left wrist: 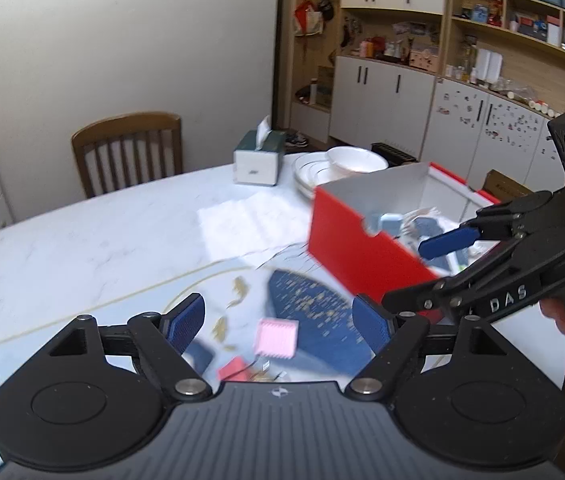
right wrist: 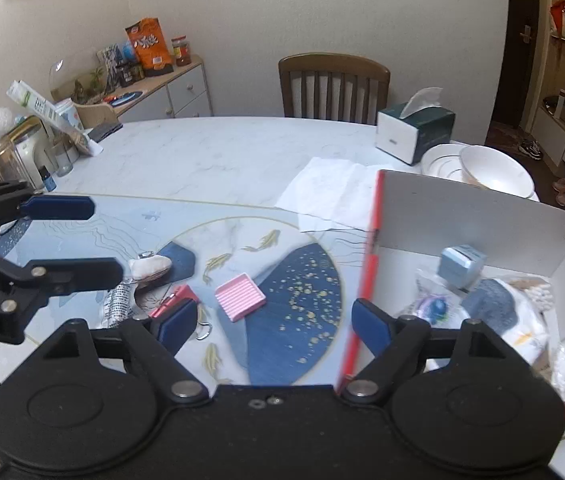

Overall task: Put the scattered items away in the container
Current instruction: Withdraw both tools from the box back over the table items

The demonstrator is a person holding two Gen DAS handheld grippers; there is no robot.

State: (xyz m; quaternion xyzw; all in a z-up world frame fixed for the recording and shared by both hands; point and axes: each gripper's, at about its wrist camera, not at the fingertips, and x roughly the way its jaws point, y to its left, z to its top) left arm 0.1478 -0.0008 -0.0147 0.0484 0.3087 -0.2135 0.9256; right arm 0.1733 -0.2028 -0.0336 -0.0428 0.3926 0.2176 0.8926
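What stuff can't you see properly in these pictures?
- Small red item: right wrist view, mostly hidden behind the right tool's finger; blurred in the left wrist view.
- Silvery packet: right wrist view, partly covered by the left tool.
- Things in the red box: jumbled together; the box's near corner is cut off by the right tool's body.
- Pink ridged tray: blurred in the left wrist view.

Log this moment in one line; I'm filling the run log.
left gripper: open, empty | right gripper: open, empty | pink ridged tray: on mat | red box: partly filled
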